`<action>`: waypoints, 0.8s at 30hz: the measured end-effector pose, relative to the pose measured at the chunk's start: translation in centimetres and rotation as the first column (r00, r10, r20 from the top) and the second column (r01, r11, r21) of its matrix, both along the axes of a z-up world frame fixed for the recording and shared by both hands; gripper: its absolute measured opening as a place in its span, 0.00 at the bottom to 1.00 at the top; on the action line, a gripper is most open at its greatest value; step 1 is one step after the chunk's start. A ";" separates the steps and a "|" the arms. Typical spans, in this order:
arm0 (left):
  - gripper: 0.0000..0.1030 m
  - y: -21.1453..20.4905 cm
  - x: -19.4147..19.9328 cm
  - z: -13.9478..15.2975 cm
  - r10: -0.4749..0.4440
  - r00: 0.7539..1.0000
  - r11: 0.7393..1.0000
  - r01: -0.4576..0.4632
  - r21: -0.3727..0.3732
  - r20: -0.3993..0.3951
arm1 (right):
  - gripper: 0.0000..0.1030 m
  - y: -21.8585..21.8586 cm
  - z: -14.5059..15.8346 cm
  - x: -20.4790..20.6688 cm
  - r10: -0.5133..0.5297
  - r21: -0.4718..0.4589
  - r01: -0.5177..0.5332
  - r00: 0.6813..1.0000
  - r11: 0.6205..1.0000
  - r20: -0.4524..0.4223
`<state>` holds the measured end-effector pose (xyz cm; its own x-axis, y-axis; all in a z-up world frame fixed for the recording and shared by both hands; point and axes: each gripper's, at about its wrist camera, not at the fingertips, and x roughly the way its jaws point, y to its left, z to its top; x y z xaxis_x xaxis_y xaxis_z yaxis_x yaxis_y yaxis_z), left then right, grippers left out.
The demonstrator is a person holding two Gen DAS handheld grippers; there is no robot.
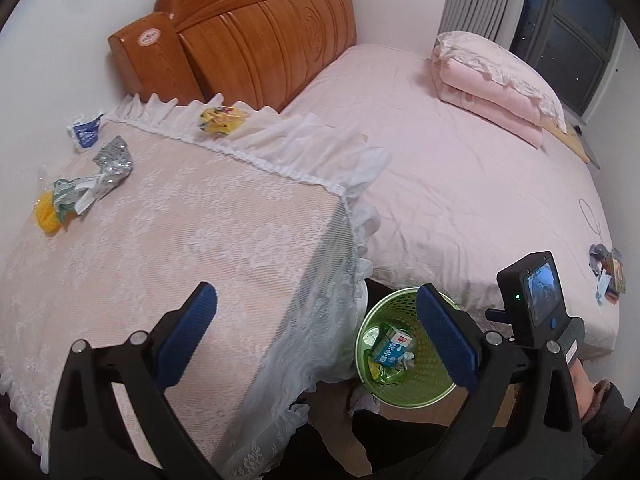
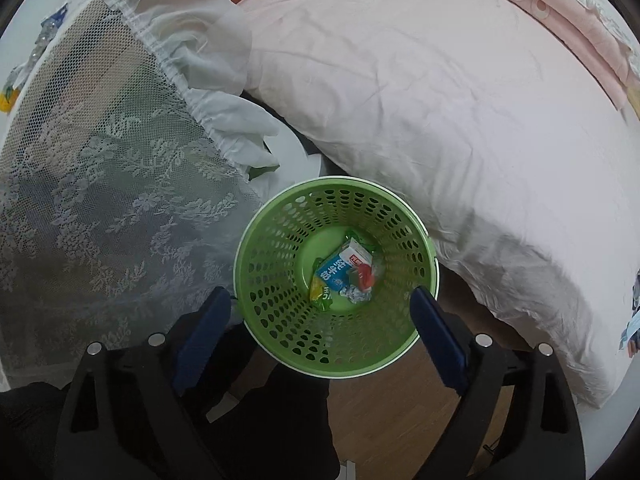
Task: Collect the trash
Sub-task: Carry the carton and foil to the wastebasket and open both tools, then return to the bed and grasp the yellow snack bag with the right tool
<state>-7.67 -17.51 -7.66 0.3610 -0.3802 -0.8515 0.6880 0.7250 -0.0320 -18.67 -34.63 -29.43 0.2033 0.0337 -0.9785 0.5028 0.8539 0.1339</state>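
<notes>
A green perforated bin (image 2: 280, 312) stands on the floor between the lace-covered table and the bed; it also shows in the left wrist view (image 1: 424, 392). Inside lie a blue-white milk carton (image 2: 340, 266), a red scrap (image 2: 365, 275) and crumpled wrappers. My right gripper (image 2: 320, 308) is open and empty right above the bin. My left gripper (image 1: 316, 320) is open and empty over the table's near corner. On the table lie a silver wrapper (image 1: 114, 160), a yellow-green wrapper (image 1: 54, 210), a blue-white wrapper (image 1: 86, 132) and a yellow packet (image 1: 218, 119). More trash (image 1: 608, 274) lies on the bed's right edge.
The table has a white lace cloth (image 1: 200, 240) with frills hanging over its sides. A pink bed (image 1: 460, 160) with a wooden headboard (image 1: 248, 28) and folded pink bedding (image 1: 500, 84) fills the right. Wooden floor (image 2: 384, 412) shows below the bin.
</notes>
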 end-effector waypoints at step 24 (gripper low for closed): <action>0.93 12.1 4.4 0.7 0.349 0.937 0.933 -0.349 -0.083 -0.019 | 0.98 7.7 14.9 10.5 0.245 -0.143 -0.210 0.920 0.967 0.306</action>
